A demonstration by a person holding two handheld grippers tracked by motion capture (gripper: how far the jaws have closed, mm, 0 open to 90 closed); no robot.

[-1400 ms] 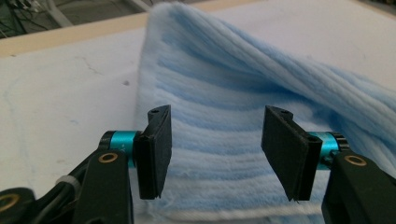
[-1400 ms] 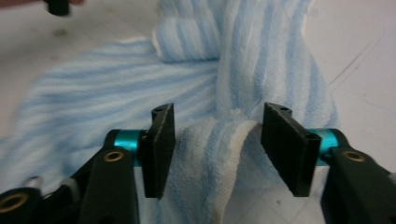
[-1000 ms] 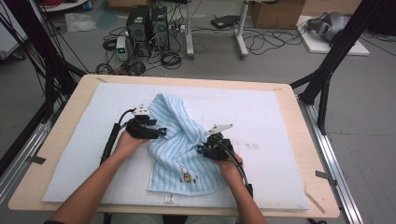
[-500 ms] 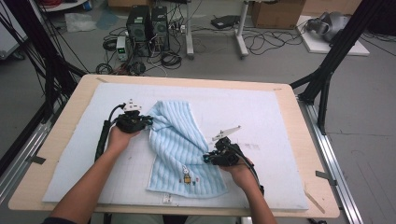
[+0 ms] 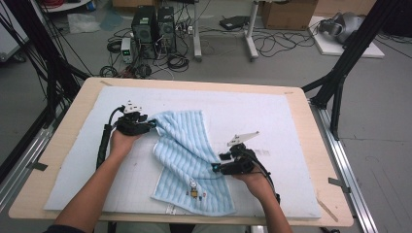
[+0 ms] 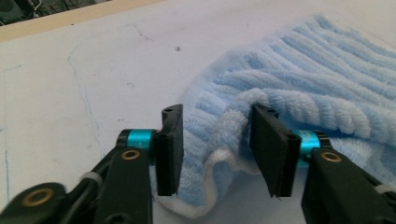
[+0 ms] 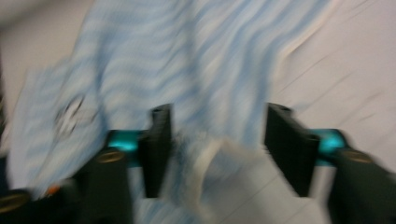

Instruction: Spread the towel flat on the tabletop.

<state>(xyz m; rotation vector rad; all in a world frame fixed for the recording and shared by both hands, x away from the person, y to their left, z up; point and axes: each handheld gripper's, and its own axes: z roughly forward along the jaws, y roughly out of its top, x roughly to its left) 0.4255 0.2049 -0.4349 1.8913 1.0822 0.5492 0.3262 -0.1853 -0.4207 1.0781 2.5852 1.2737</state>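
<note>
L claw [image 6: 215,149] jaws apart, just been opening, blue towel [image 5: 187,155] edge loose btwn them. R claw [image 7: 217,149] likewise opening, apart, towel hem btwn. Towel lies crumpled mid table [image 5: 291,116].

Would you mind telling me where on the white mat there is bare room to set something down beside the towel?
Bare mat runs from the blue striped towel to the table's right edge, behind the right gripper. A smaller bare patch lies at the near left, between the left forearm and the mat's left edge. It is crowded in the middle, where the left gripper and right gripper flank the towel.
</note>
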